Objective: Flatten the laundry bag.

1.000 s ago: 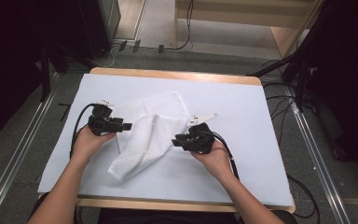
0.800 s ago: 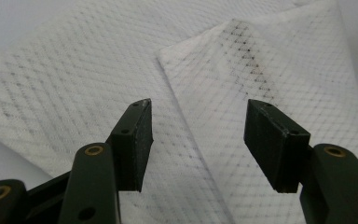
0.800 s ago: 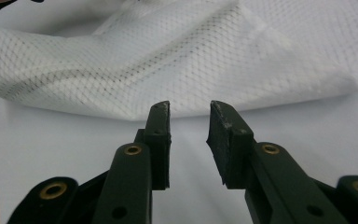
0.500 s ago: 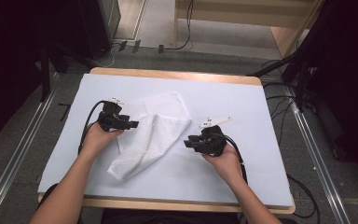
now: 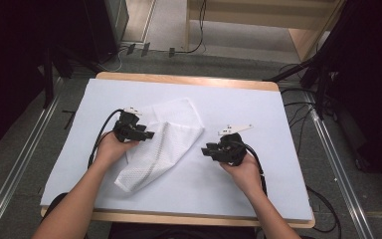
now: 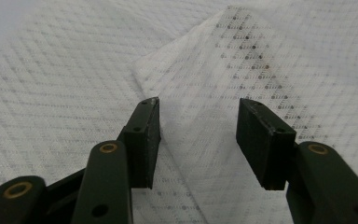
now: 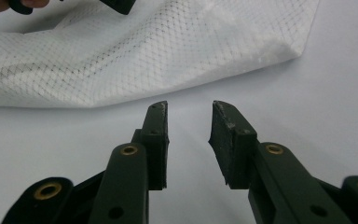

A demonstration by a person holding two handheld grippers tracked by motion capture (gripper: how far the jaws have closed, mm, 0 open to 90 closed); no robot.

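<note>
white mesh cloth (image 5: 161,144) is lying folded on the table's white cover (image 5: 238,199), left of centre. left hand-held gripper (image 6: 198,114) is hovering over its fold w/ jaws released, gripping nothing. right hand-held gripper (image 7: 189,116) is sitting just beside cloth's right edge, jaws apart & empty.

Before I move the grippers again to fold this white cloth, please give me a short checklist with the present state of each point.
1. Left gripper open: ok.
2. Left gripper over the white cloth: ok, a raised fold lies between its fingers.
3. Right gripper open and holding nothing: ok.
4. Right gripper on the cloth: not ok, it is apart from the cloth edge, over the table cover.
5. Cloth lying flat: not ok, partly folded over.
</note>
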